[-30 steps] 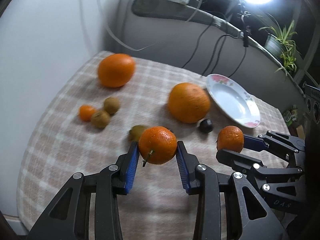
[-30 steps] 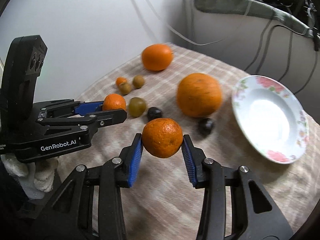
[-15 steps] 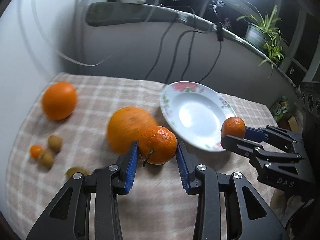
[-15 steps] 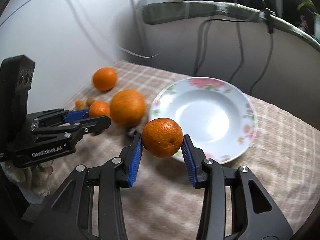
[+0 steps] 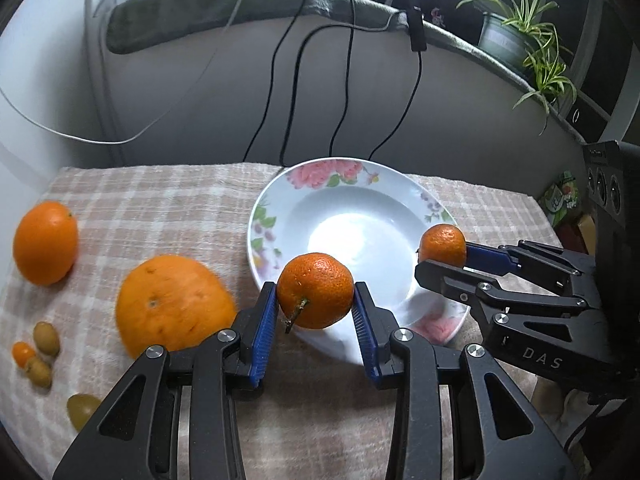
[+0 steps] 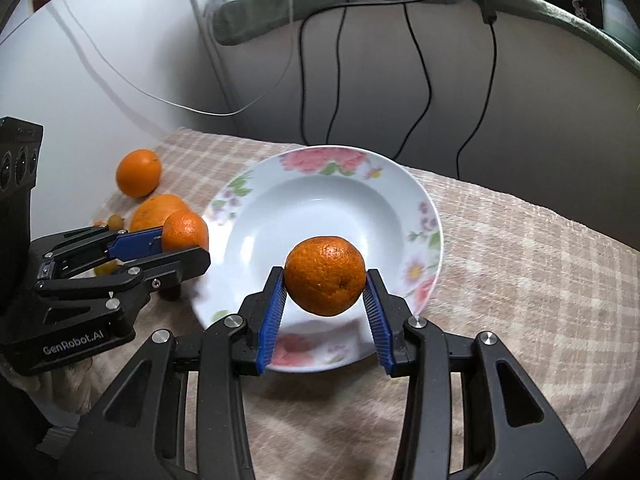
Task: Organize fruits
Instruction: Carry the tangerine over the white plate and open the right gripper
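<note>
Checked cloth covers the surface (image 5: 168,200), with a flowered plate (image 5: 436,216) at its far right. Left tool (image 5: 315,298) is clamped on a stemmed mandarin (image 5: 315,294), stem pointing near and down, above the plate's near-left rim. Right tool (image 6: 325,287) is clamped on a second mandarin (image 6: 325,286), held above the plate's near part. A large orange (image 5: 172,304) lies left of the plate.

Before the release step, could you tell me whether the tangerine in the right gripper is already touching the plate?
Apart. In the right wrist view the tangerine hangs clamped in the right gripper, and its blurred shadow falls on the plate rim below it.
</note>
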{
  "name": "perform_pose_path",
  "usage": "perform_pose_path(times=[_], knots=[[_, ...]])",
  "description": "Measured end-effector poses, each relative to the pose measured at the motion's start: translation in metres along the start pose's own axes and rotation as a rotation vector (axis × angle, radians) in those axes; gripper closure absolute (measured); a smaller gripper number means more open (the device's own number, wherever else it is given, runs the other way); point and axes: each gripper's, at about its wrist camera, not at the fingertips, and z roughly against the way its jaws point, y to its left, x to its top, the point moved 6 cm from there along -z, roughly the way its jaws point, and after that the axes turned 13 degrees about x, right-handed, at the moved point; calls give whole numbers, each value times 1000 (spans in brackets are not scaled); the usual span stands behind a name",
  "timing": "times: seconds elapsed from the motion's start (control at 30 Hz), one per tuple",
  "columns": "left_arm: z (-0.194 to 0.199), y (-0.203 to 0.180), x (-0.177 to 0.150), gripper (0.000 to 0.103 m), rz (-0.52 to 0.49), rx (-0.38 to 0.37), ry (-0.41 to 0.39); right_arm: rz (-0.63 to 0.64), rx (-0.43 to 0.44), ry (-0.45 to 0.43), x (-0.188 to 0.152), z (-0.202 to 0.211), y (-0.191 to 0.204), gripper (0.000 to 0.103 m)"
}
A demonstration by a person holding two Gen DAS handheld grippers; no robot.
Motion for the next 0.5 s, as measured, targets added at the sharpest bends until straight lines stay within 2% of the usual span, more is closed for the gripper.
perform_pose_path(times=[0.5], knots=[[0, -19, 9, 67, -54, -4, -17, -9, -21, -2, -1, 1, -11, 62]])
